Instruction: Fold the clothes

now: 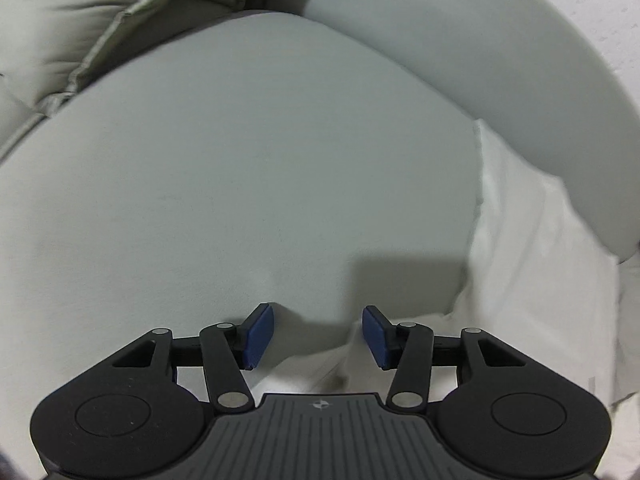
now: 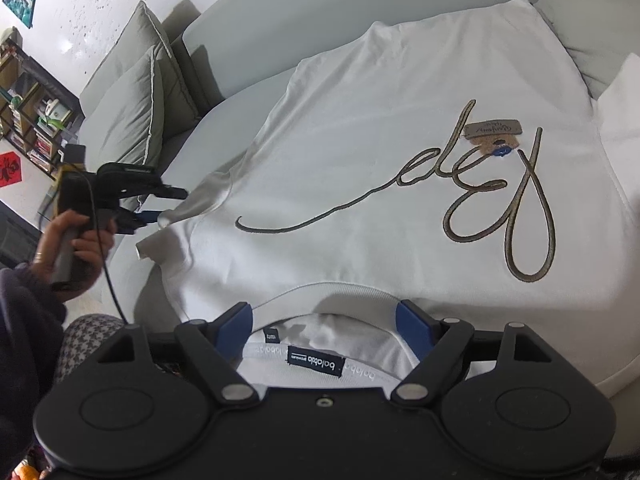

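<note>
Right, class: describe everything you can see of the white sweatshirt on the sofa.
The white sweatshirt lies spread front-up on the grey sofa seat, soft knit with a ribbed collar and a dark label inside the neck. Gold looping script crosses the chest, with a brown tag over it. One sleeve is folded inward beside the left gripper. The right gripper stands open astride the collar.

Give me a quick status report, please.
Left gripper open, off the sleeve. Right gripper open at the collar. Shirt flat; nothing in the way.
</note>
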`<state>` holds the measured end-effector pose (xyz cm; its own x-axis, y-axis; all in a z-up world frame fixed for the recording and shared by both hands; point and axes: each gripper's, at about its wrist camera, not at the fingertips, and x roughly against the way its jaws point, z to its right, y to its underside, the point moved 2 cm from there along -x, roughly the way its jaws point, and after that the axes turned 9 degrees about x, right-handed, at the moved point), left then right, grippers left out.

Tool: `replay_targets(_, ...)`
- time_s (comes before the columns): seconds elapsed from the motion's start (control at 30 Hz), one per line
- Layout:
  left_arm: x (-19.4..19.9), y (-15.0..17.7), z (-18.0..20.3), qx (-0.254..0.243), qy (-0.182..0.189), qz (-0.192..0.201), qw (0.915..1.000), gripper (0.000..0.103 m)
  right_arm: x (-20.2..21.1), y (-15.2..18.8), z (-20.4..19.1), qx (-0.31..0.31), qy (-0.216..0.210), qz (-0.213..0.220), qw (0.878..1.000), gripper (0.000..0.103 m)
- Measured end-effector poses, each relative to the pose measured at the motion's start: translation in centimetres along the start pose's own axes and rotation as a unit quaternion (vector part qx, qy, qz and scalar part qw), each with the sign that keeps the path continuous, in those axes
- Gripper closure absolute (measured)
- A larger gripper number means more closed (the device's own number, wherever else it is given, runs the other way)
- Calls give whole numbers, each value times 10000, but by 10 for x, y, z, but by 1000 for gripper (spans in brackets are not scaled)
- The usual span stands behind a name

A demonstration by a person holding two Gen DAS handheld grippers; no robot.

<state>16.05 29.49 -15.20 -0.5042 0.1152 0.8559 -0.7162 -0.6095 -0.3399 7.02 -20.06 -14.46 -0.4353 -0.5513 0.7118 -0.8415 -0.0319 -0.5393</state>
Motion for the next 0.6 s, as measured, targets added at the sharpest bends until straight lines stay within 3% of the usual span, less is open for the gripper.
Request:
replay_targets(0.1,-10,4,12,-247,233,-455,9984,71,-1,0,0,8,-9,6,10000,25)
replay_targets(0.17,-13,11,23,-634,20,-416,9971,84,-2,1,-1,63,18,4,10000,24)
replay_targets(0.23,-8,16,27,-864,-123,-93,9961,97,-2,1,-4,122,50,2,9999,24)
replay_targets(0.3,3,23,32,-1170,-308,467,9916,99,-2,2,-5,185,64,17,9998,24)
replay_targets(0.37,26,40,45,-1678,-645,1487,9724,103,-1,3,-5,196,52,30,9998,24)
replay_targets(0.43,42,54,56,-2089,-1186,2295,9432,102,-1,3,-4,189,40,37,9998,24)
replay_targets(0.53,40,51,49,-2010,-1983,2500,9261,92,-1,3,-3,152,23,42,9999,23)
replay_targets(0.57,40,45,40,-1785,-2112,2453,9292,91,-1,3,-4,141,26,43,9999,23)
replay_targets(0.6,42,39,30,-1448,-2063,2398,9375,90,-1,3,-4,128,23,48,9999,23)
